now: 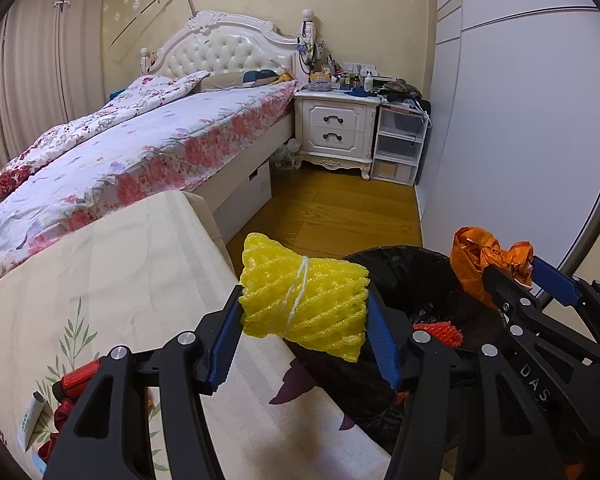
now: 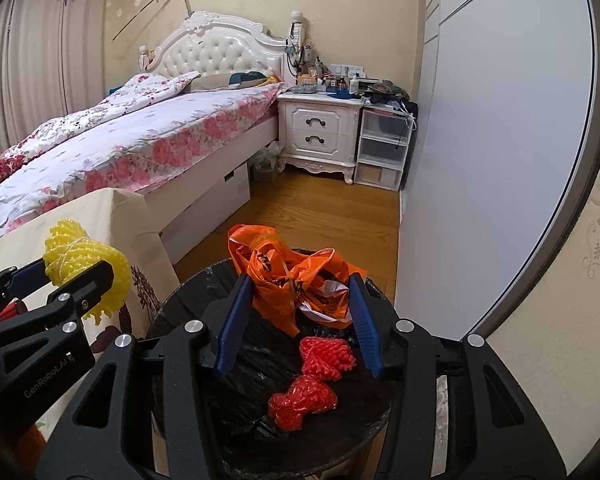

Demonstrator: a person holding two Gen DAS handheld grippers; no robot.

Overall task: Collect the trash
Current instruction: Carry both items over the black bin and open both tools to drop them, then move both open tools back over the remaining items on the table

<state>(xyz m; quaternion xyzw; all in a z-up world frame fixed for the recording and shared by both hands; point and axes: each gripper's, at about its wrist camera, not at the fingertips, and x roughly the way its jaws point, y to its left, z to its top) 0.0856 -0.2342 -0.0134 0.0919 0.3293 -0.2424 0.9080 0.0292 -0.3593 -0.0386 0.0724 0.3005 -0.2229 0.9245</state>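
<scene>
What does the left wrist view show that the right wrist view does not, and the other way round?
Only the left wrist view shows red trash lying on the cream cloth at lower left. Only the right wrist view shows two red foam nets lying inside the black bin. Both show the left gripper shut on the yellow foam net, the right gripper shut on the orange bag, and the bed.
</scene>
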